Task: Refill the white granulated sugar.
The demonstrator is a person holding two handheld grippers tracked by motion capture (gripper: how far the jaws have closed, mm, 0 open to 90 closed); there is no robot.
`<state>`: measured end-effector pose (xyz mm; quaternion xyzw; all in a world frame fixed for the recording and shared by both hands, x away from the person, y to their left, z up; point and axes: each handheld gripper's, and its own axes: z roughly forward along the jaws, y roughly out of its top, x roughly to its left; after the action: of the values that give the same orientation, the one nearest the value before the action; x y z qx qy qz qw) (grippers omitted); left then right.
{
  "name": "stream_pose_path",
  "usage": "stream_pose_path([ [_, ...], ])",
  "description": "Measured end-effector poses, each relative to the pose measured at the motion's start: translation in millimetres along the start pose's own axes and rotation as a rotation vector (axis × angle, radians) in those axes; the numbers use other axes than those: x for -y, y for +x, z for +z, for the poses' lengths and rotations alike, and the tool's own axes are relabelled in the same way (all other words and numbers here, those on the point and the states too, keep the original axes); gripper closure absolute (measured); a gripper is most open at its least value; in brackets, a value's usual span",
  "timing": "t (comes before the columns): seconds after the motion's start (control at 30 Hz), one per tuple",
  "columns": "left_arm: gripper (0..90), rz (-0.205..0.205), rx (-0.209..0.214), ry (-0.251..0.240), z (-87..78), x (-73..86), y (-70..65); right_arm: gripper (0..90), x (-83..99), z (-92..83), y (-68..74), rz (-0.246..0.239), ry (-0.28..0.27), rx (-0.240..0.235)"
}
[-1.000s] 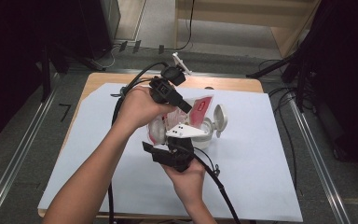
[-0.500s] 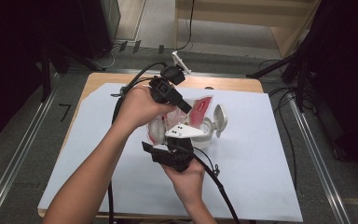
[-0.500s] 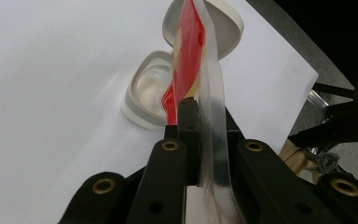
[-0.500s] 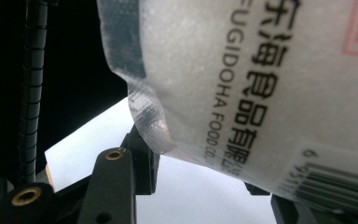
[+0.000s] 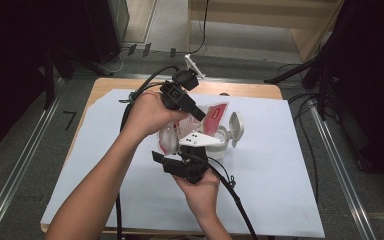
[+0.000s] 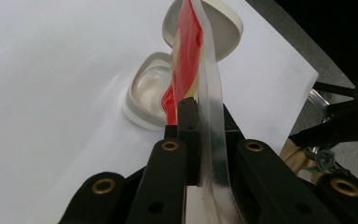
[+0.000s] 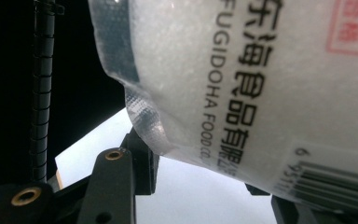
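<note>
The left gripper [image 6: 193, 121], clamped tight on the red-and-clear plastic pouch's [image 6: 189, 56] top edge, held it above the open white container [image 6: 151, 91] (right gripper [image 7: 200, 163] half-closed around its bulk).

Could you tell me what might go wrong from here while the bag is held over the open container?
1. The left gripper pinches only the clear sealed edge of the bag; that thin strip could slip out.
2. The right gripper holds the bag's lower, filled part; a harder squeeze might burst the film or push contents out suddenly.
3. The white container is small and its hinged lid stands open beside the bag, so contents may miss it and land on the white sheet.
</note>
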<state>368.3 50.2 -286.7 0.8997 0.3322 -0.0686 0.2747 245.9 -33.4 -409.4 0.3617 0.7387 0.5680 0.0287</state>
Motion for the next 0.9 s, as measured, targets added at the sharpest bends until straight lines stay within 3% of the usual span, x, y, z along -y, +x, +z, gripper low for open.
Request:
stream_pose_path([
  [0.9, 86.6, 0.006, -0.004, 0.005, -0.8, 3.9, 1.0, 55.9, 2.2, 4.7, 7.7, -0.027, 0.0, 0.036],
])
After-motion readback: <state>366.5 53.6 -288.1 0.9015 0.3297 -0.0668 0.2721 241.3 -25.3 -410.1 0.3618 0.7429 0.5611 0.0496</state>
